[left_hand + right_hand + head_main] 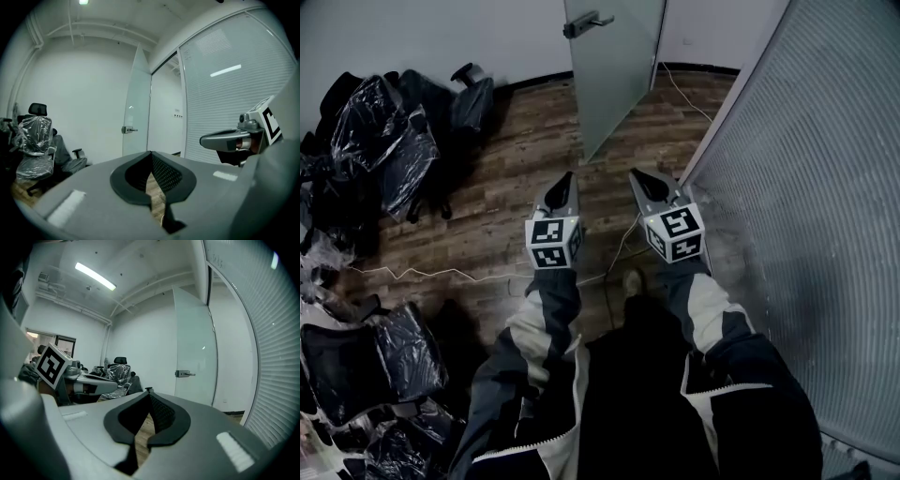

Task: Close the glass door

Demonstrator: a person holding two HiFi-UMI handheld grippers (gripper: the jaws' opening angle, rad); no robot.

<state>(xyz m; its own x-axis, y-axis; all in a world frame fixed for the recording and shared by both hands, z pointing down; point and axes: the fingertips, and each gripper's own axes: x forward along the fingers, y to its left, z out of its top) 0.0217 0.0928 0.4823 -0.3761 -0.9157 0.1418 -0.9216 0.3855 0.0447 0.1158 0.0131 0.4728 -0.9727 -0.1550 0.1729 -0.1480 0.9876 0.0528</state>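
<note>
Beyond the closed, empty left gripper (566, 178) and right gripper (635, 174) stands the glass door (614, 75) — bottom edge only in head view.

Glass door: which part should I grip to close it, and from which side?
Take the lever handle near the free edge of the glass door; the pane is smooth and gives no hold. The lever lies level and sticks out on the near face, so probably come from the front and close on it from above and below.
</note>
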